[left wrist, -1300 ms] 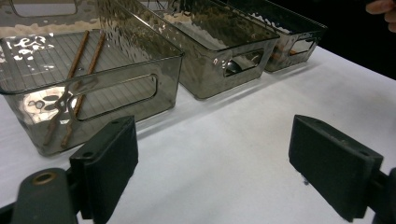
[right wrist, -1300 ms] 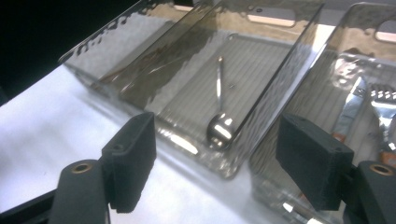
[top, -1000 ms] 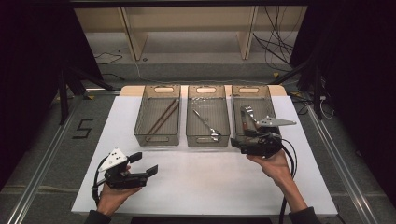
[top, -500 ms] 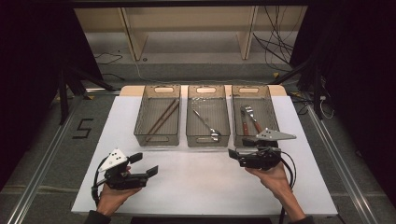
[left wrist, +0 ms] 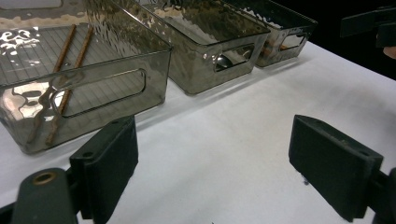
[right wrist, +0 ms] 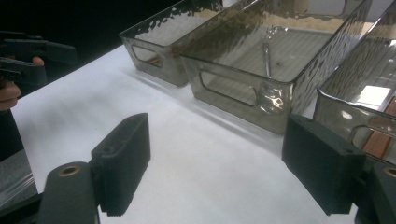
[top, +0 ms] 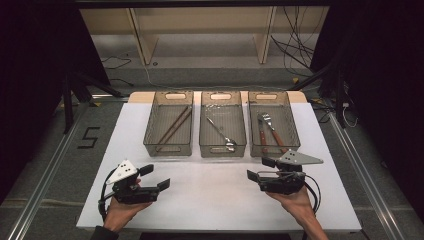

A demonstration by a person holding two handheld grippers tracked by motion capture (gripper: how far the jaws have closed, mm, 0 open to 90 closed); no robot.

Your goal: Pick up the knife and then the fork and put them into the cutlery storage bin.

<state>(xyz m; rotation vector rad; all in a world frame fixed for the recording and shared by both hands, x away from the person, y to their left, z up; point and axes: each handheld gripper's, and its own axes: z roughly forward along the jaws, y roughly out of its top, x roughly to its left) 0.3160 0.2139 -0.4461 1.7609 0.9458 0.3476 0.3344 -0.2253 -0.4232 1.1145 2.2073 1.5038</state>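
White and smooth, the table [top: 215, 200] carries 3 smoky, see-through plastic bins in a row at its far side, each rectangular with a cut-out handle and rippled walls. 2 thin brown chopsticks [top: 174, 125] lie slanted in the left bin [top: 169, 147]. A shiny metal spoon [top: 220, 132] lies in the middle bin [top: 222, 148], and a fork [top: 272, 131] and a knife [top: 261, 134], both with reddish wooden handles, lie side by side in the right bin [top: 274, 146].

Both hands rest low over the near part of the table, well apart from each other. The left claw [top: 154, 177] has its 2 blocky black jaws spread apart with nothing between them, near the front of the left bin. The right claw [top: 260, 169] is likewise spread wide and holds nothing, just in front of the right bin, closest to the fork and knife.
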